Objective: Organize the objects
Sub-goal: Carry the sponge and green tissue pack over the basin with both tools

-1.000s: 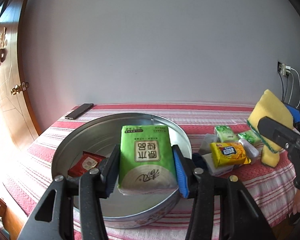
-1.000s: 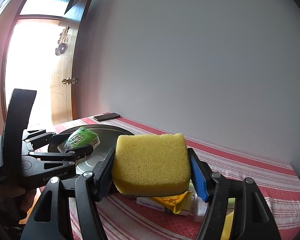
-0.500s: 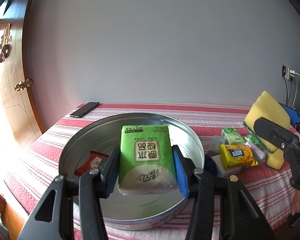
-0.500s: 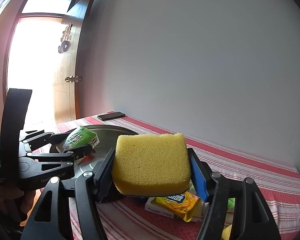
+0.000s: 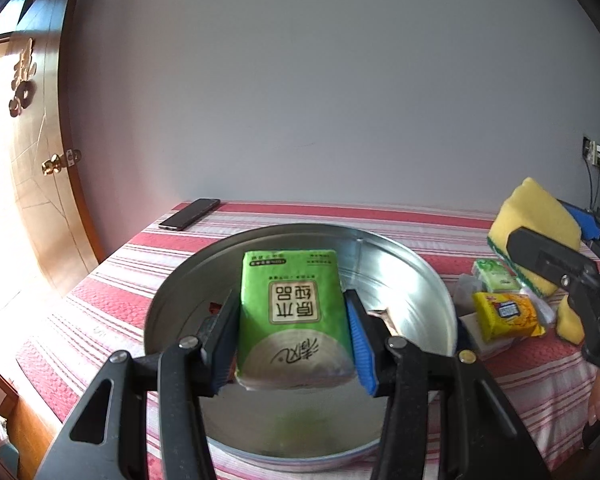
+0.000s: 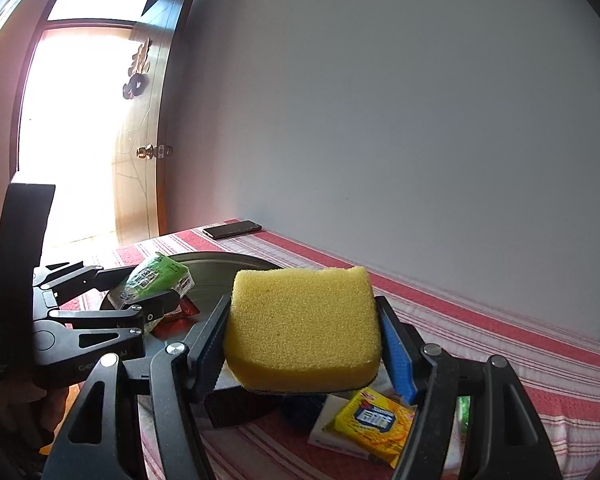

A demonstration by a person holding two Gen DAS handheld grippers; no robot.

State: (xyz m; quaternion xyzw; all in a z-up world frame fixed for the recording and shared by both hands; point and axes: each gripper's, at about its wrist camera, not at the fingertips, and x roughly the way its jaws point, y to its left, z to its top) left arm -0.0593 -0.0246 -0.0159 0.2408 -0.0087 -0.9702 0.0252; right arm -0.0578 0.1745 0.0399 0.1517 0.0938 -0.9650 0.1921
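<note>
The left hand-held gripper [image 5: 293,330] clamps a green tissue pack [image 5: 293,316] just above the round metal basin [image 5: 404,276]. To release it well, lower it to the basin floor before opening, clear of the red packet [image 6: 181,314] already lying inside. The right hand-held gripper [image 6: 304,340] pinches a yellow sponge [image 6: 304,328] above the loose packets [image 6: 374,420] on the striped worktop [image 6: 500,344], beside the basin.
</note>
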